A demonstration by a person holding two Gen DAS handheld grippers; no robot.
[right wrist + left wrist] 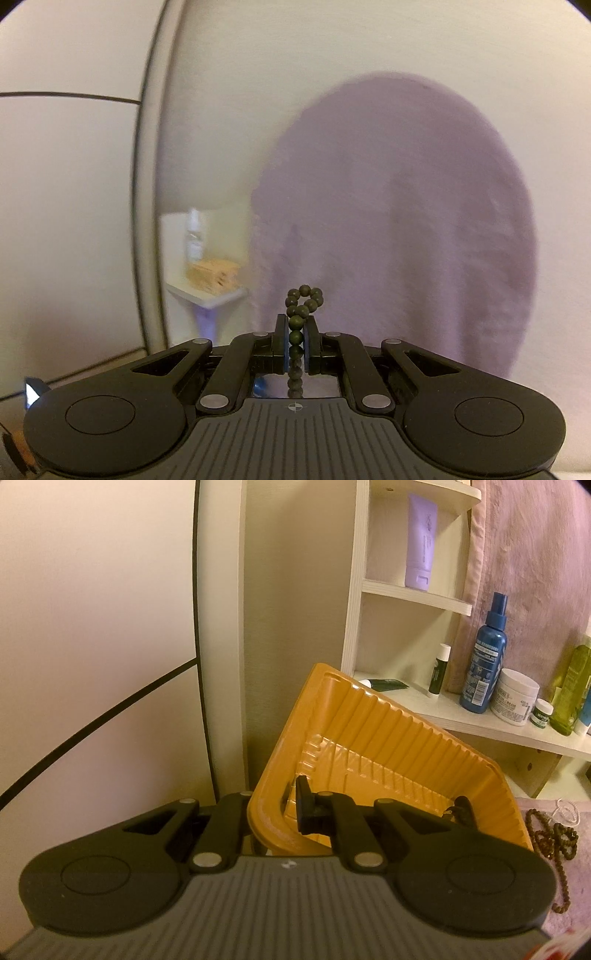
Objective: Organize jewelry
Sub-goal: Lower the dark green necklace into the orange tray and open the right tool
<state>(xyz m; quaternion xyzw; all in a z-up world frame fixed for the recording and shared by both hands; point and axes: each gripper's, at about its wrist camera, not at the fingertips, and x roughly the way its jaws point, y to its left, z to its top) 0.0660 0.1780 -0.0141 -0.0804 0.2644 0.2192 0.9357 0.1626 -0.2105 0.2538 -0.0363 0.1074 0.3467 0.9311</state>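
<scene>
Left wrist view: our left gripper [275, 810] holds the orange tray [369, 738] by its near rim, jaws clamped narrow on the plastic edge, one finger inside the tray, the other outside and mostly hidden behind the rim. The tray is tilted up, its ribbed, glossy moulded plastic facing the camera; a dark clump sits in its lower right corner, too hidden to name. Only this view shows the brown bead necklace [554, 842], small round matte beads lying in loose loops on the pink fuzzy cloth [576, 878] covering the surface, just right of the tray. A thin white strand [567, 808] lies beside it. Behind stands a white wooden shelf [461, 716] with a blue spray bottle [485, 657], a white cream jar [515, 701], a lilac tube [421, 542] and a small lip balm stick [437, 670].

Right wrist view: none of that is visible. Our right gripper [295, 341] has its jaws pinched tight on a dark bead strand [301, 310], round olive-brown beads, smooth and matte. The strand curls into a small loop above the fingertips and hangs down between them towards the camera. The background is blurred: a large pink rounded fuzzy shape [406, 229], pale wall, and a small white ledge [207, 295] with a clear bottle [194, 236].
</scene>
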